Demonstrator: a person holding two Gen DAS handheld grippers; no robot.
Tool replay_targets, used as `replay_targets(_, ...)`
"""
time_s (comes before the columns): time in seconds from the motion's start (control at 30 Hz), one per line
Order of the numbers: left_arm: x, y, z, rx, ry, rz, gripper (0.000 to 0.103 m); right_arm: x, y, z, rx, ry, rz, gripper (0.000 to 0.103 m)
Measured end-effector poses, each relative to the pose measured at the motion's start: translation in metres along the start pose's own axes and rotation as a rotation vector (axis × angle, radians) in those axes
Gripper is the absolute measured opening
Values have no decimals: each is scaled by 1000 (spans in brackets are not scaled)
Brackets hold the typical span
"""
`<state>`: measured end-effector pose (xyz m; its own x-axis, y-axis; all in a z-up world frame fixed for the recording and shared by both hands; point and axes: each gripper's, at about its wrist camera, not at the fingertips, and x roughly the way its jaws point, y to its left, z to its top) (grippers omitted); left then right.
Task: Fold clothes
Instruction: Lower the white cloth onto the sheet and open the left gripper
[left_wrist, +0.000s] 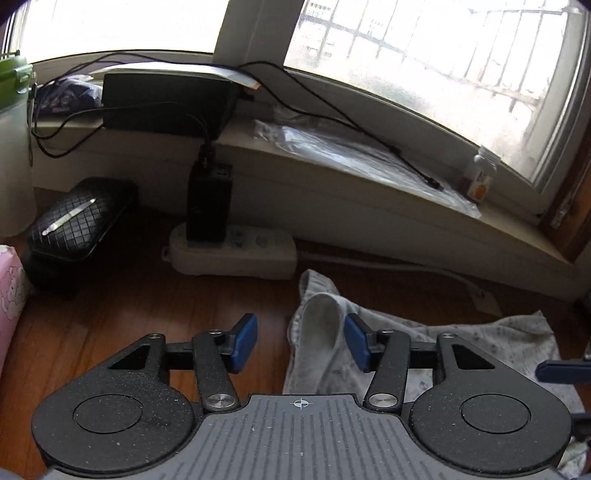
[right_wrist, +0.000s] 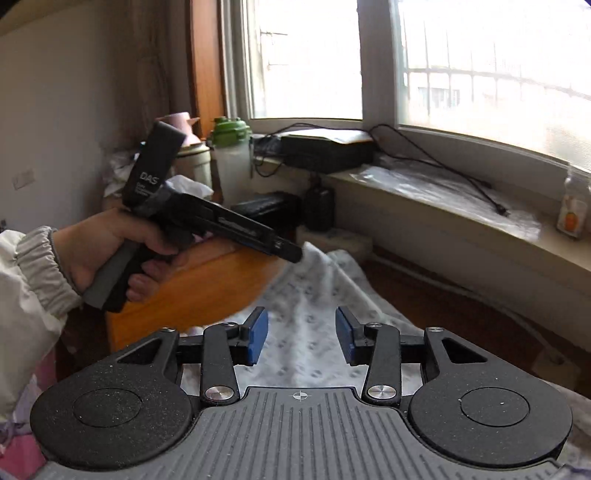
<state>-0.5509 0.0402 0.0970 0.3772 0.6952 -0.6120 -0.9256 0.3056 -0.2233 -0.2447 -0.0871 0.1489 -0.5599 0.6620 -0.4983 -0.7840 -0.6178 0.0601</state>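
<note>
Daylight from a wide window falls on a dark wooden tabletop (left_wrist: 147, 295) pushed against the sill. Over it, the left gripper (left_wrist: 301, 341) hovers with its blue pads spread wide and nothing between them. Just beyond and below lies the garment (left_wrist: 480, 339), pale grey with a small print, rumpled, one white-lined edge (left_wrist: 321, 332) turned up right under the pads.

Seen from the right wrist, the right gripper (right_wrist: 301, 334) is also spread wide and empty, with the cloth (right_wrist: 314, 295) stretching away beneath it. A hand (right_wrist: 122, 247) in a white cuffed sleeve (right_wrist: 33, 280) grips the left tool's handle.

My guess is that a grasp is being lined up: the piece lies bunched, not squared, which could suit smoothing out or a fold partly made. Any pinch calls for catching an edge cleanly.

Both tool bodies cover the near cloth, so its outline and type stay unclear; its right end runs out of view. Behind sit a power strip (left_wrist: 236, 254) and a quilted black case (left_wrist: 77, 221).
</note>
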Motion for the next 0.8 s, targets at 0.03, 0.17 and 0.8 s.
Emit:
replay_targets(0.03, -2, -5, 1, 12, -17, 15, 63, -10, -8, -6, 0, 5, -19, 42)
replay_targets(0.17, 1, -38, 9, 78, -81, 29, 70, -50, -40, -31, -1, 25, -95, 42)
replay_targets(0.8, 113, -257, -29, 360, 25, -267, 75, -166, -117, -162, 61, 140, -290, 42)
